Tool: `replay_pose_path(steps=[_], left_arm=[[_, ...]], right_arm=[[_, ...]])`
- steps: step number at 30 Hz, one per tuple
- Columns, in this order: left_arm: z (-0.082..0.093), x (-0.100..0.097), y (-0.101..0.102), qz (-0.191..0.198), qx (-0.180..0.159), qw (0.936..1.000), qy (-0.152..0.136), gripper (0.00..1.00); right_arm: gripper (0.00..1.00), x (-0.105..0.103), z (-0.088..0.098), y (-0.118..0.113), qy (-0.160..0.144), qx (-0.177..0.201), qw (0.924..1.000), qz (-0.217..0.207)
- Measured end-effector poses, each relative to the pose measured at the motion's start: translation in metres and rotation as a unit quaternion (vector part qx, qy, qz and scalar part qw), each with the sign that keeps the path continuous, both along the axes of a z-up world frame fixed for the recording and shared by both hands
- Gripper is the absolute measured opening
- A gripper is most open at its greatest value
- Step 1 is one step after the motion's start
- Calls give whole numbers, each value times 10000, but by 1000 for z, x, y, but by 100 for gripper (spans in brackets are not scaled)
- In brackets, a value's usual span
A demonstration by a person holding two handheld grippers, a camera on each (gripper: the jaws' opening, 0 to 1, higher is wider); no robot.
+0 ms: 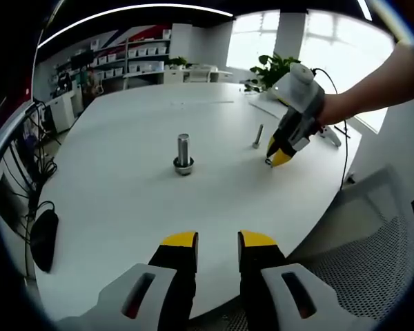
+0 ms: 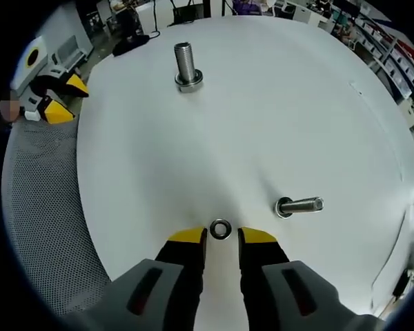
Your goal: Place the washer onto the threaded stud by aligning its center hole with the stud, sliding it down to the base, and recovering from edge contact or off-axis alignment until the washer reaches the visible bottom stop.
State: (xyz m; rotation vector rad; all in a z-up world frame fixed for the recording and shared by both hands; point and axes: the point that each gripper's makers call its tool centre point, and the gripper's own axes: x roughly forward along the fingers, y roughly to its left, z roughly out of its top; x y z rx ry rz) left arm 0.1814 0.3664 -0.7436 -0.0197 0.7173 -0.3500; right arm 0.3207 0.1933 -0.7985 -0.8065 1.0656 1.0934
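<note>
A large white round table (image 1: 124,200) stands in a bright room with shelves (image 1: 134,58) along the back wall, a green plant (image 1: 272,69) near the windows, and a grey mesh chair (image 2: 45,207) at the table's edge. On the table, a thick bolt (image 2: 186,65) stands upright on its head, well apart from a thinner bolt (image 2: 300,205). The washer (image 2: 221,229) lies flat on the table, between the yellow tips of the right gripper (image 2: 221,238), whose jaws are spread a little and are not pinching it; I cannot tell if they touch it. The left gripper (image 1: 217,241) hovers over the near table edge, its jaws a little apart and holding nothing.
</note>
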Motion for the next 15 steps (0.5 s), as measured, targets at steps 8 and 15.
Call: replay_pose_path(steps=[8,15], left_arm=[[1,0,0,2,-5,10000,-12,21],[1,0,0,-6,-13,10000,-22,21]], right_arm=[[19,-1,0,1,-20,-24,9998,186],[18,0,-1,3,17,-183,9993,328]])
